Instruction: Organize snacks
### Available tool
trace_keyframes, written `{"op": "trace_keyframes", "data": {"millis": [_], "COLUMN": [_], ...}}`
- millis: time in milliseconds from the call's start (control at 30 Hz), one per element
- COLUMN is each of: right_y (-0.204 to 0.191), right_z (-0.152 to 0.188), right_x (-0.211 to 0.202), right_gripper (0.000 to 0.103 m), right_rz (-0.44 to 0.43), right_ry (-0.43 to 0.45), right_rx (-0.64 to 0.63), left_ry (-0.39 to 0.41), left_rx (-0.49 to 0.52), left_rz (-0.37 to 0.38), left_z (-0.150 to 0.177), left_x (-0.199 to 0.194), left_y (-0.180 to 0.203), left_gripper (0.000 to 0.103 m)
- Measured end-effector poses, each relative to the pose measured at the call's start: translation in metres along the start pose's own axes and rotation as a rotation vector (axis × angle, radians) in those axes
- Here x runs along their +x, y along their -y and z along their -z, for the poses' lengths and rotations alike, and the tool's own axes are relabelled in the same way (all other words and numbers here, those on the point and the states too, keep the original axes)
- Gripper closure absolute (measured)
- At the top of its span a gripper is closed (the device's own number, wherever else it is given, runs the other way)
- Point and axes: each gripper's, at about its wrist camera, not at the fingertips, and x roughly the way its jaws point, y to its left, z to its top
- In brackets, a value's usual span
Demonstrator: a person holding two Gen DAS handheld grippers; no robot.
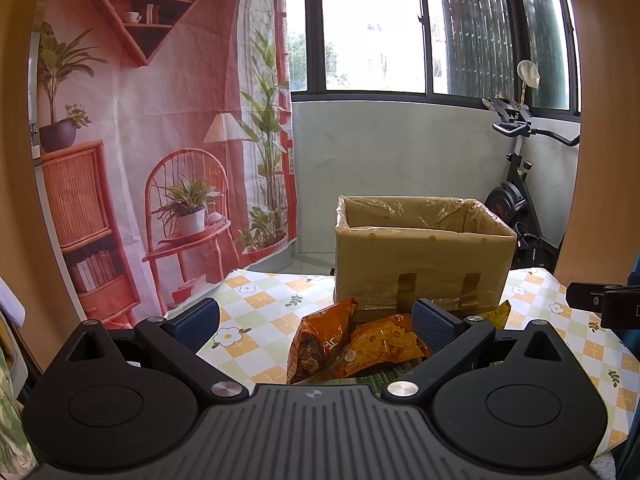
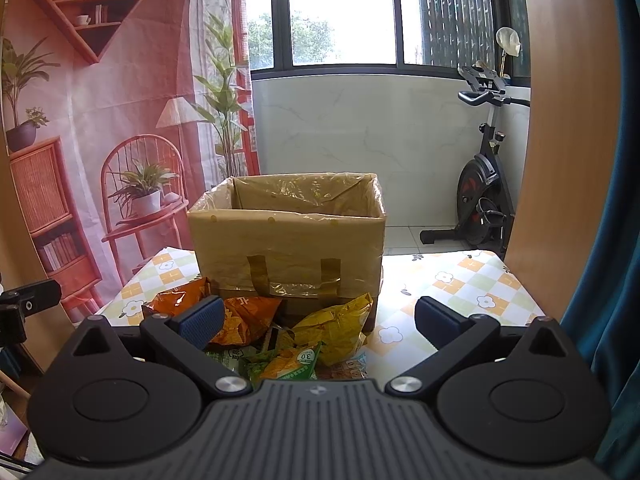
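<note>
Two claws over a pile of snack bags, with an open box behind. The left claw (image 1: 316, 320) and the right claw (image 2: 318, 318) are both spread wide and hold nothing. The snacks lie in a loose heap on the desk (image 2: 472, 280), touching the near wall of the box (image 2: 288, 240): an orange bag (image 1: 320, 340) to the left, a yellow bag (image 2: 340, 328) to the right, and a green bag (image 2: 280, 362) nearest the cameras, partly under the others. The box is cardboard lined with clear film, its top open; whether anything already lies inside cannot be told from this low angle.

Handling, as judged: the bags look light, air-puffed and crinkly, with slick foil skins. They should yield under the pads and may slide or crush if squeezed at the belly. A crimped end seam or a raised corner, such as the upturned top of the orange bag, seems the surest place to grip. Because the bags overlap, lifting one may drag a neighbour.

Surroundings: the box wall stands directly behind the heap and must be cleared before a bag can drop in. The left pad (image 2: 200, 320) of the right claw hangs over the orange bag. A printed backdrop (image 1: 160, 140) hangs to the left, and an exercise bike (image 2: 484, 184) stands well apart on the right, clear of the work.
</note>
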Motion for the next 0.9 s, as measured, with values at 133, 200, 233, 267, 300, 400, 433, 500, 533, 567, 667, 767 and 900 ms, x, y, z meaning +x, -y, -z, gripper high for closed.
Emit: {"op": "trace_keyframes", "data": {"millis": [133, 200, 233, 267, 300, 400, 433, 500, 533, 567, 667, 767, 900], "right_y": [0.0005, 0.0010, 0.0011, 0.0013, 0.0011, 0.0010, 0.0014, 0.0011, 0.0014, 0.0015, 0.0016, 0.0018, 0.0017], "right_z": [0.0004, 0.0007, 0.0008, 0.0010, 0.0008, 0.0009, 0.0012, 0.0009, 0.0012, 0.0013, 0.0010, 0.0011, 0.0010], "right_x": [-0.0001, -0.0002, -0.0002, -0.0003, -0.0001, -0.0001, -0.0002, 0.0000, 0.0000, -0.0001, 0.0000, 0.0000, 0.0001], "right_gripper": [0.000, 0.000, 0.000, 0.000, 0.000, 0.000, 0.000, 0.000, 0.000, 0.000, 0.000, 0.000, 0.000], "right_rz": [0.002, 0.002, 0.002, 0.002, 0.002, 0.002, 0.003, 0.002, 0.003, 0.003, 0.003, 0.003, 0.003], "right_ry": [-0.001, -0.002, -0.002, -0.002, -0.002, -0.002, -0.002, -0.003, -0.003, -0.003, -0.003, -0.003, -0.003], "right_rx": [0.001, 0.001, 0.001, 0.001, 0.002, 0.002, 0.002, 0.002, 0.003, 0.003, 0.002, 0.003, 0.003], "left_ry": [-0.003, -0.005, -0.005, -0.005, -0.005, -0.006, -0.006, -0.007, -0.007, -0.008, -0.007, -0.008, -0.010], "left_rx": [0.002, 0.001, 0.000, 0.000, 0.000, 0.000, 0.000, -0.002, -0.002, -0.002, -0.002, -0.002, -0.003], "left_rz": [0.002, 0.004, 0.004, 0.004, 0.004, 0.004, 0.004, 0.005, 0.005, 0.005, 0.004, 0.005, 0.006], "left_z": [0.0012, 0.0011, 0.0009, 0.0010, 0.0010, 0.0011, 0.0009, 0.0010, 0.0010, 0.0010, 0.0011, 0.0012, 0.0013], "left_x": [0.0012, 0.0017, 0.0017, 0.0017, 0.0018, 0.0022, 0.0011, 0.0008, 0.0009, 0.0010, 0.0010, 0.0011, 0.0016], "left_y": [0.0014, 0.0016, 0.0009, 0.0009, 0.0009, 0.0010, 0.0011, 0.0010, 0.0012, 0.0014, 0.0012, 0.0012, 0.0015], "left_gripper": [0.000, 0.000, 0.000, 0.000, 0.000, 0.000, 0.000, 0.000, 0.000, 0.000, 0.000, 0.000, 0.000]}}
